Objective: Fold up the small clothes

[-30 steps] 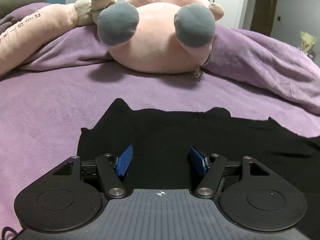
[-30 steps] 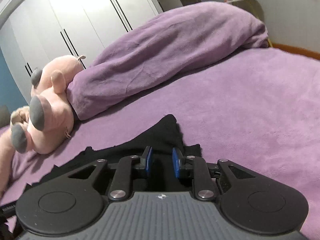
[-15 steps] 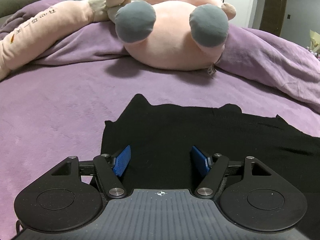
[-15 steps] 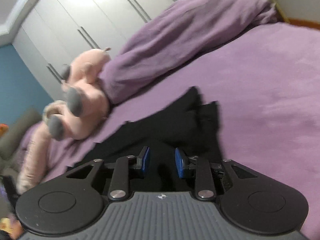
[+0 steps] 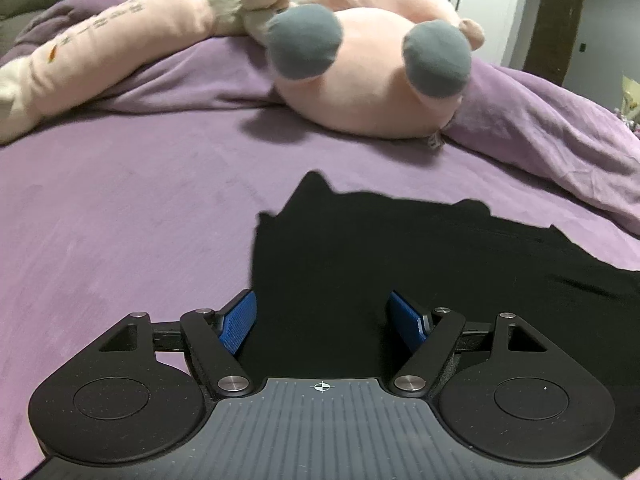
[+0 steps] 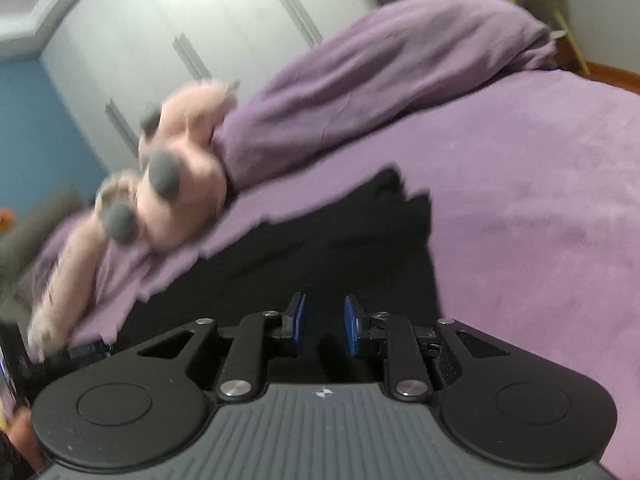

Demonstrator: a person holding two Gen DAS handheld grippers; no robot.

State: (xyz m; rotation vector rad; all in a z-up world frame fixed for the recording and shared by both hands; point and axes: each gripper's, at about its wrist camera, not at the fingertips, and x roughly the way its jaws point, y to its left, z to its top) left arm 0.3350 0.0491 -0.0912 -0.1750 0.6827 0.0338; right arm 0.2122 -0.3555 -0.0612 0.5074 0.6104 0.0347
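A black garment [image 5: 400, 248] lies spread flat on the purple bed cover [image 5: 120, 220]. My left gripper [image 5: 322, 300] hovers over the garment's left end. Its jaws are opening wide, and the left blue pad [image 5: 236, 322] sits just at the cloth's left edge without pressing on it. In the right wrist view, which is blurred, my right gripper [image 6: 325, 300] is low over the same garment [image 6: 320, 248], a little in from its right edge. Its pads stand a narrow gap apart, with dark cloth showing below them and nothing visibly pinched.
A large pink plush toy with grey feet [image 5: 372, 76] lies just beyond the garment, next to a long pink pillow [image 5: 120, 36]. A rumpled purple blanket [image 5: 560, 136] is heaped at the back right. White wardrobe doors [image 6: 180, 20] stand behind the bed.
The left gripper has slid left along the garment to its left edge, and its jaws have widened. The right gripper has swung and drawn inward from the garment's right corner.
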